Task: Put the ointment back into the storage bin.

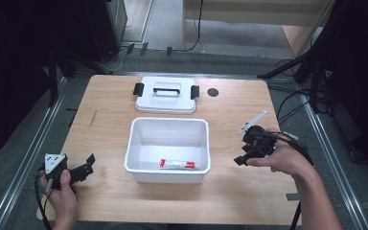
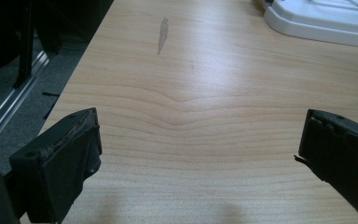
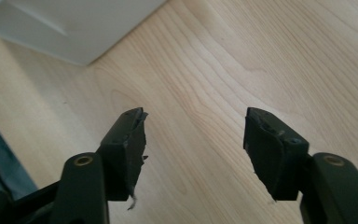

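A white open bin stands mid-table with a red-and-white tube lying along its near wall. Its white lid with a black handle and clips lies flat behind it. My left gripper rests near the table's front left corner, held in a hand; its jaws are open over bare wood. My right gripper is held just right of the bin, pointing toward it. Its jaws are open with nothing between them, and the bin's corner lies ahead of them.
A round black hole sits in the tabletop right of the lid. A grey scuff marks the wood at far left. Metal rails, stands and cables surround the table. The lid's edge lies ahead of the left gripper.
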Motion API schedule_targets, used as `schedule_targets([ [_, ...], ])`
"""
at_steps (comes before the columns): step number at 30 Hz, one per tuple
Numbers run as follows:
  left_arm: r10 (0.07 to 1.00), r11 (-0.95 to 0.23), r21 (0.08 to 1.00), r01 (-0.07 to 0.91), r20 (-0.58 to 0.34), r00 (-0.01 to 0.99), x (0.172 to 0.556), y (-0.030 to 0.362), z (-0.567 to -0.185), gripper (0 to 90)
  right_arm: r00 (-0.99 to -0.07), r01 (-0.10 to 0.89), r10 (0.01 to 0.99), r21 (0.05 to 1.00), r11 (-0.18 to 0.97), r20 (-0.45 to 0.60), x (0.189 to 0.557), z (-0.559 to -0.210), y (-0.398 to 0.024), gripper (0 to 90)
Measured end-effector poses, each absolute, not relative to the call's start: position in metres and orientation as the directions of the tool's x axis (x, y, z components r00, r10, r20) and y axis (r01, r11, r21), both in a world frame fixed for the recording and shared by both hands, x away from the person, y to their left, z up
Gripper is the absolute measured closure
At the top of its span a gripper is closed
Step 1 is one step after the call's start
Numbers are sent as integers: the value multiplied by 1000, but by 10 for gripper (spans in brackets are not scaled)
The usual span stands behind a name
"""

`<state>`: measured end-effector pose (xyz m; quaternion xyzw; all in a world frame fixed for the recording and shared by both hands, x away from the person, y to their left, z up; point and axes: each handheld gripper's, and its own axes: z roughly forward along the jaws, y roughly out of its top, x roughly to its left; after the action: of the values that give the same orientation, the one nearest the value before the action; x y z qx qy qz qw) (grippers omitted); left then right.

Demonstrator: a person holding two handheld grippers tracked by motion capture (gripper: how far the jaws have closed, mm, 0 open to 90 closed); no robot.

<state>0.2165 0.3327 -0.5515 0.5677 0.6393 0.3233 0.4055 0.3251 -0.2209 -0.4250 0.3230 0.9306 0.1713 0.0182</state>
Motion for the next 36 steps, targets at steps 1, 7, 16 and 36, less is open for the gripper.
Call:
schedule_targets([
  [1,988,147,874,464,-152,-27,217,333,-551,0,-781,606,620,337,720,79,325,-428,-223,377],
  [7,988,144,874,464,-150,-24,217,332,-551,0,-730,644,679,411,646,77,324,-448,-243,297],
  [16,988,148,873,465,-154,-25,217,333,-551,0,-623,690,779,523,501,76,316,-470,-273,249],
  [36,989,141,874,465,-144,-30,217,332,-551,0,-415,643,902,740,197,121,278,-530,-341,265],
])
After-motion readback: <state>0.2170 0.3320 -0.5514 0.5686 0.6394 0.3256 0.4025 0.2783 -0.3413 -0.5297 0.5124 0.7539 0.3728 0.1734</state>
